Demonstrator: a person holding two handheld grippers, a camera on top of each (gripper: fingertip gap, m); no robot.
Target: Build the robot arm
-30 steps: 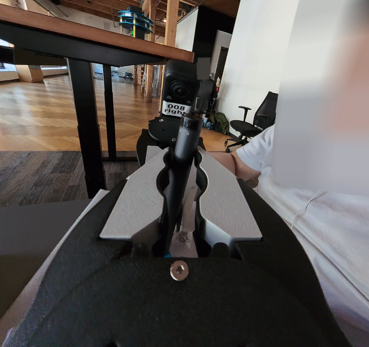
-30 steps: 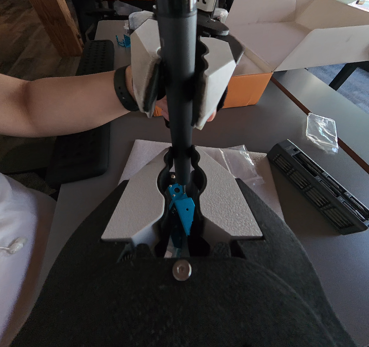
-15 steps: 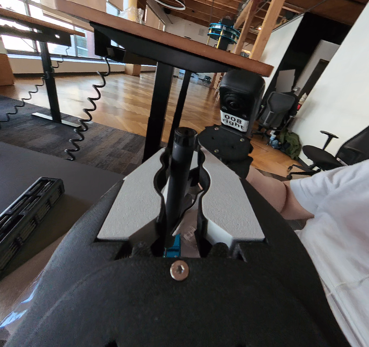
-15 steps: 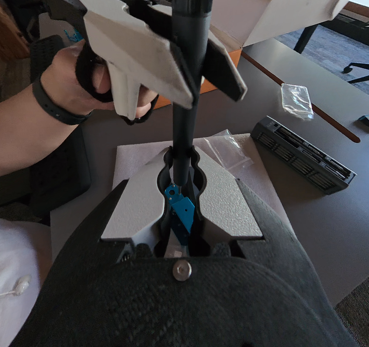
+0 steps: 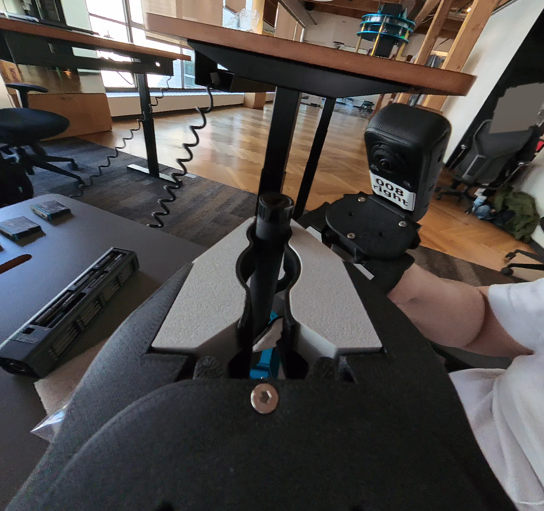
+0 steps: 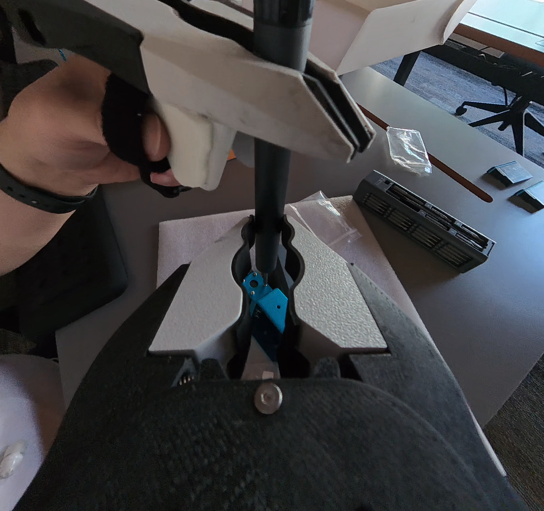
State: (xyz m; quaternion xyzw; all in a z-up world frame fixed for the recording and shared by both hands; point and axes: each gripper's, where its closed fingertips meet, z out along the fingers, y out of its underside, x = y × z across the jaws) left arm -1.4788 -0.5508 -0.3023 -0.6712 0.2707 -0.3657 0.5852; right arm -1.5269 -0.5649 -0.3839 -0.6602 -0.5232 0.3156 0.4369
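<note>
My left gripper (image 5: pixel 272 226) is shut on a black pen-shaped screwdriver (image 5: pixel 265 264) and holds it upright. In the right wrist view the left gripper (image 6: pixel 356 140) crosses the upper left, held by a hand, with the screwdriver (image 6: pixel 272 179) running down through it. My right gripper (image 6: pixel 266 227) is shut on a small blue metal bracket (image 6: pixel 269 305) deep between its fingers. The screwdriver's thin bit rests on the bracket's upper tab, beside a hole. A bit of the bracket (image 5: pixel 263 361) also shows low in the left wrist view. The right gripper's camera block (image 5: pixel 406 158) stands just right of the screwdriver.
Below lies a white foam sheet (image 6: pixel 200 232) with a clear plastic bag (image 6: pixel 323 220) on a grey table (image 6: pixel 441 305). A black bit case (image 6: pixel 424 220) lies to the right, with another clear bag (image 6: pixel 409 149) and small dark packs (image 6: pixel 509 173) beyond. An open white box (image 6: pixel 382 20) stands behind. The left gripper's tips are roughly 9 cm from the right gripper's.
The left gripper has swung around the screwdriver's axis, its fingers now pointing right in the right wrist view. The screwdriver stays on the blue bracket. The right gripper keeps its hold.
</note>
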